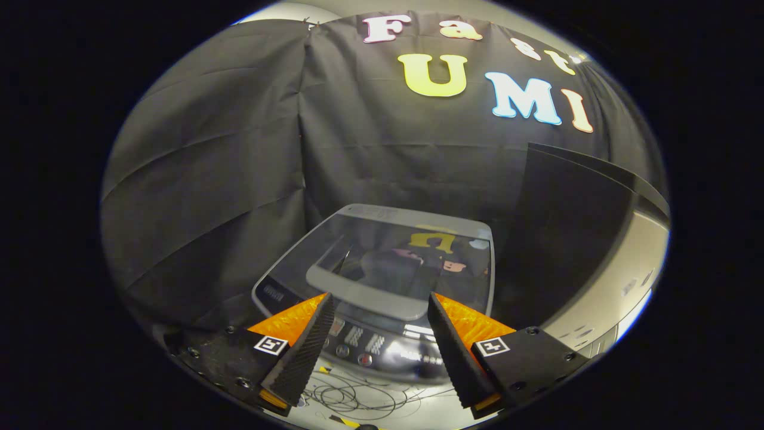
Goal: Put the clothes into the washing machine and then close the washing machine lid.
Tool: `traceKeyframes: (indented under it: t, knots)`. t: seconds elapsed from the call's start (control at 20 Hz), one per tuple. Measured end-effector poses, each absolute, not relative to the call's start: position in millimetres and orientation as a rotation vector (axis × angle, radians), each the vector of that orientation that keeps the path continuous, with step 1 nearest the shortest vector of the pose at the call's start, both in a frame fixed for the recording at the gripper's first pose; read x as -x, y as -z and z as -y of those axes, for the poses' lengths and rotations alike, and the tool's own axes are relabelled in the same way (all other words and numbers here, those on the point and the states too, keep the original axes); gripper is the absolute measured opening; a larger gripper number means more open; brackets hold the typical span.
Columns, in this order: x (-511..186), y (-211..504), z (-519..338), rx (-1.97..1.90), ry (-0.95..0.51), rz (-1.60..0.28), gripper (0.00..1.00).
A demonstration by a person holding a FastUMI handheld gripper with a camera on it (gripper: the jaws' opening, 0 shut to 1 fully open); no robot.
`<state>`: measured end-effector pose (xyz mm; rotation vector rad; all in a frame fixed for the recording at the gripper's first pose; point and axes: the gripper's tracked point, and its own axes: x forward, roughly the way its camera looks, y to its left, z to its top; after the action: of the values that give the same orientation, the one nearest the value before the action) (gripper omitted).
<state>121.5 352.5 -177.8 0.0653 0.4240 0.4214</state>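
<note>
Pretty dim booth shot, heavy fisheye bend all around.

The black cloth wall (239,167) soaks up most of the light, its folds barely showing. The grey top-loading washing machine's glossy dark glass lid (406,257) throws back a mirror-like reflection, with glare streaks on its shiny control panel (382,346). The pale floor with tangled thin cables (358,397) is the brightest patch. The gripper (379,322), fingers spread apart, looks sharp; edges curve and smear.

The tool (379,298) has ridged wedge fingers on screwed black blocks bearing square markers
</note>
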Motion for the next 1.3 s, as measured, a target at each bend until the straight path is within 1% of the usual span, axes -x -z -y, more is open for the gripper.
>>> traceKeyframes:
  t: [0.15, 0.3, 0.5, 0.65, 0.95, 1.3]
  knots:
    - [-69, 158, -285, -0.068, -0.455, -0.355, 0.98]
    - [-23, 142, -189, -0.064, -0.436, -0.269, 0.98]
    - [26, 117, -46, -0.084, -0.32, -0.132, 0.98]
    - [47, 106, 27, -0.059, -0.224, -0.029, 0.96]
    - [73, 97, 95, 0.01, -0.146, 0.057, 0.96]
    - [81, 92, 96, 0.003, -0.154, 0.068, 0.97]
